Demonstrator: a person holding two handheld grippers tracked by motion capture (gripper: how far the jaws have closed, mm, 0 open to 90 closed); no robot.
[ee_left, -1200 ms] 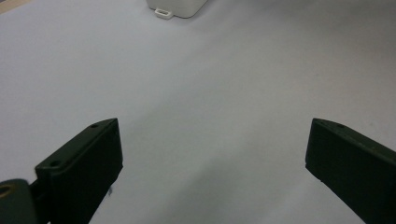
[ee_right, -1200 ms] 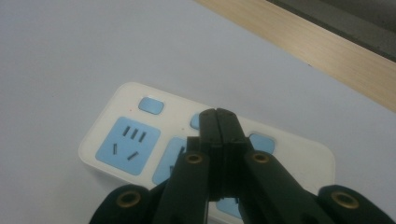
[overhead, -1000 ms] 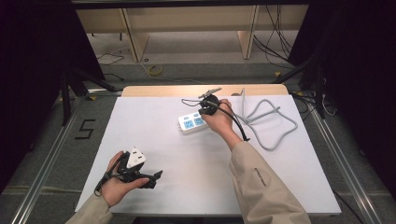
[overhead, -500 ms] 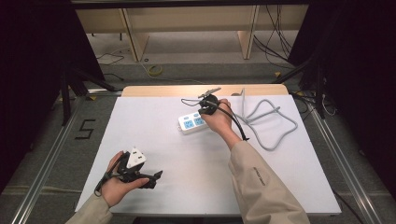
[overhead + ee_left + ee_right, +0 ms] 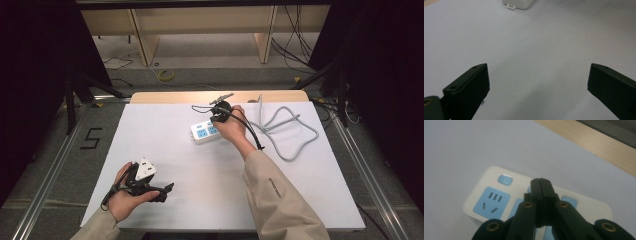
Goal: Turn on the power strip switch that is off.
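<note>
A white power strip (image 5: 202, 131) with blue sockets and small blue switches lies at the back middle of the white table top (image 5: 200, 170). My right gripper (image 5: 216, 117) is shut, with nothing between its jaws. In the right gripper view its closed tips (image 5: 541, 181) sit over the middle switch of the power strip (image 5: 491, 202); I cannot tell whether they touch it. My left gripper (image 5: 159, 182) rests low at the front left in a hand, open and holding nothing. Its wide-apart jaws (image 5: 537, 77) point across bare table toward the far-off power strip (image 5: 520, 3).
The strip's grey cable (image 5: 287, 132) loops over the back right of the table. A wooden strip (image 5: 175, 96) runs along the table's far edge, and shelving legs and loose wires stand on the floor beyond. Dark curtains flank both sides.
</note>
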